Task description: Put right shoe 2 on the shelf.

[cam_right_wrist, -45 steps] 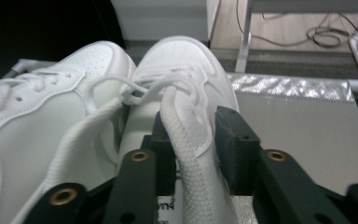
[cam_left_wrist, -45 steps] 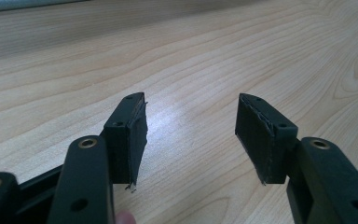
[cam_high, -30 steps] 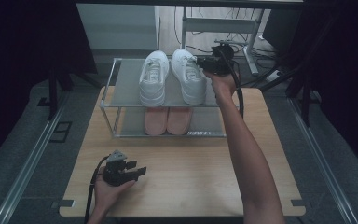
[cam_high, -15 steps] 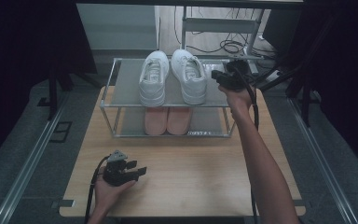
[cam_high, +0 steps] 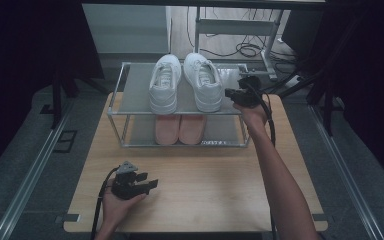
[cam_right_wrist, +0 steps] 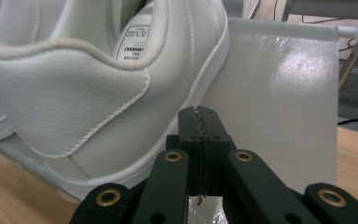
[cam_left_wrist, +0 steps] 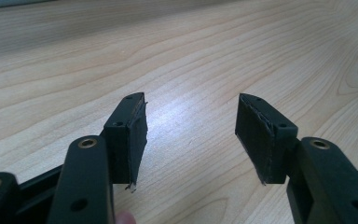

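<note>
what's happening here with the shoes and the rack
A person works at a light wooden table with a two-jaw gripper in each hand. The right gripper has just closed its jaws on nothing and sits beside the heel of the right-hand white sneaker, on the top shelf of the small metal shoe rack. Its mate, the left-hand white sneaker, stands alongside; pink shoes sit below. The left gripper rests open near the table's front.

right gripper (cam_high: 228, 93) lowered beside right white shoe (cam_high: 203, 81), jaws just closed, empty
</note>
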`<state>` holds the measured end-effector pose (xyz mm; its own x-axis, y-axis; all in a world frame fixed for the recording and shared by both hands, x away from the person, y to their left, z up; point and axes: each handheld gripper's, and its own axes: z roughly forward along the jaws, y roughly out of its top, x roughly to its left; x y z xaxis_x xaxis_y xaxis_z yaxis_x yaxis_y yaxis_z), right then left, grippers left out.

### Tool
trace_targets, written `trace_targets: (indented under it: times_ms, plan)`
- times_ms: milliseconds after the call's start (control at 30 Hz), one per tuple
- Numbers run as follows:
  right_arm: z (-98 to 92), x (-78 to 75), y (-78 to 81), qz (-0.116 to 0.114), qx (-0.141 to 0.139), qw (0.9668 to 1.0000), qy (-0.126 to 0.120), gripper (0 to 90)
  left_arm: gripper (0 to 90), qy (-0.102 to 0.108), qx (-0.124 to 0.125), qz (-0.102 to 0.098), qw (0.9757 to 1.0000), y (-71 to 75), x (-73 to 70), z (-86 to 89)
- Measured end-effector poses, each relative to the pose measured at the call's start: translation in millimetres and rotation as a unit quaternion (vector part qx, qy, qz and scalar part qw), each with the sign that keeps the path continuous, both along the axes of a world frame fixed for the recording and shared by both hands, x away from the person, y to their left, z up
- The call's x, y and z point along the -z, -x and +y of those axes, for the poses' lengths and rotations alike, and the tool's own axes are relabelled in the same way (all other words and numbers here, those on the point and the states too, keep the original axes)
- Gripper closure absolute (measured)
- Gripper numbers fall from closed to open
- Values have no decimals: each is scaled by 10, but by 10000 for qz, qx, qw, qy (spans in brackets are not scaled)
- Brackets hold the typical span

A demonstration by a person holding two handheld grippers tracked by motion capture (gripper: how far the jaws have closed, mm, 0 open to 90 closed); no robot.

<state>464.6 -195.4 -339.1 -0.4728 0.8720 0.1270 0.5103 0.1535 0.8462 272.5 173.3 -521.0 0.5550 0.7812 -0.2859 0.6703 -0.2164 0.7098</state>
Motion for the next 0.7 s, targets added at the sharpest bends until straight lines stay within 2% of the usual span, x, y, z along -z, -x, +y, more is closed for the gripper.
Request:
trace_targets:
  times_ms: [233, 400, 700]
  plan:
    - [59, 77, -38, 85, -54, 9999, 49, 897, 440, 10, -13, -19, 10000, 0, -9, 22]
    - [84, 73, -34, 65, -131, 9999, 90, 900, 440, 21, -23, -15, 10000, 0, -13, 26]
    - [69, 57, -23, 155, -302, 9994, -72, 900, 441, 21, -21, -12, 10000, -4, -8, 22]
